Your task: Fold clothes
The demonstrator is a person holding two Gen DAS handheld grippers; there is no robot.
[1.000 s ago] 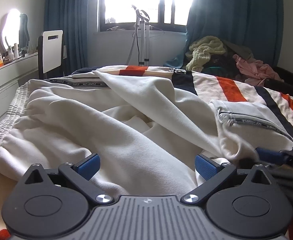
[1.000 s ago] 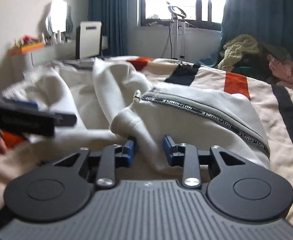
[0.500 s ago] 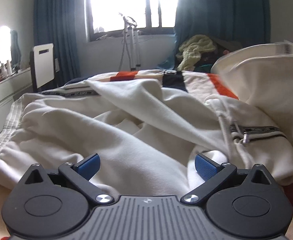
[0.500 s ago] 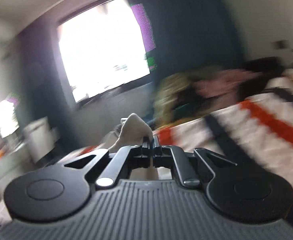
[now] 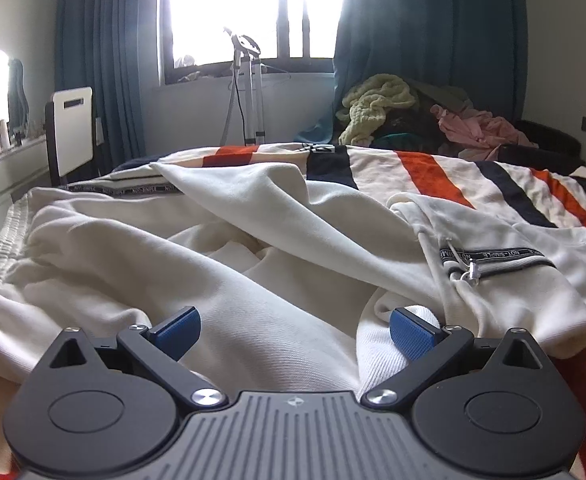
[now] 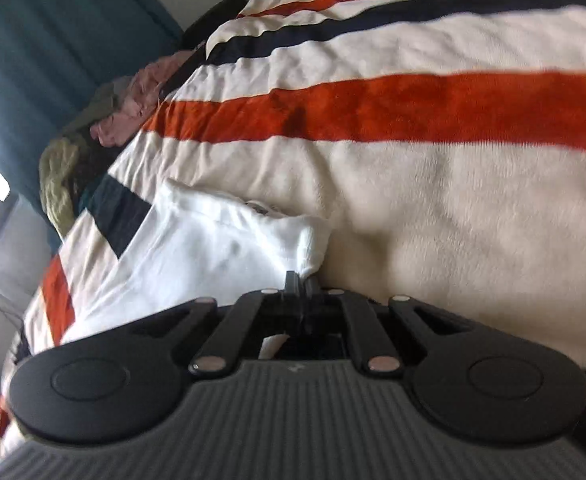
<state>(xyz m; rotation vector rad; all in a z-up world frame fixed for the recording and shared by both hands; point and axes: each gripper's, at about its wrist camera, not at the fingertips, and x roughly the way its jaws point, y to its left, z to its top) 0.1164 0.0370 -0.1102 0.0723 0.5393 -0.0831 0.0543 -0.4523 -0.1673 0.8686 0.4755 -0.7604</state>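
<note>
Cream sweatshirt [image 5: 253,248] lies rumpled across the bed's striped blanket [image 5: 421,168], ribbed hem toward the left edge, taped zip section toward the right. Left tool [image 5: 293,330] sits low over the near part of the cloth, blue pads spread wide, grasping nothing; a fold rests against the right pad. Right tool [image 6: 303,280] is clenched on a corner of the sweatshirt [image 6: 221,240], view rolled sideways over the blanket [image 6: 453,184]. Clothes pile [image 5: 377,100] beyond the bed's far edge, under the curtain.
</note>
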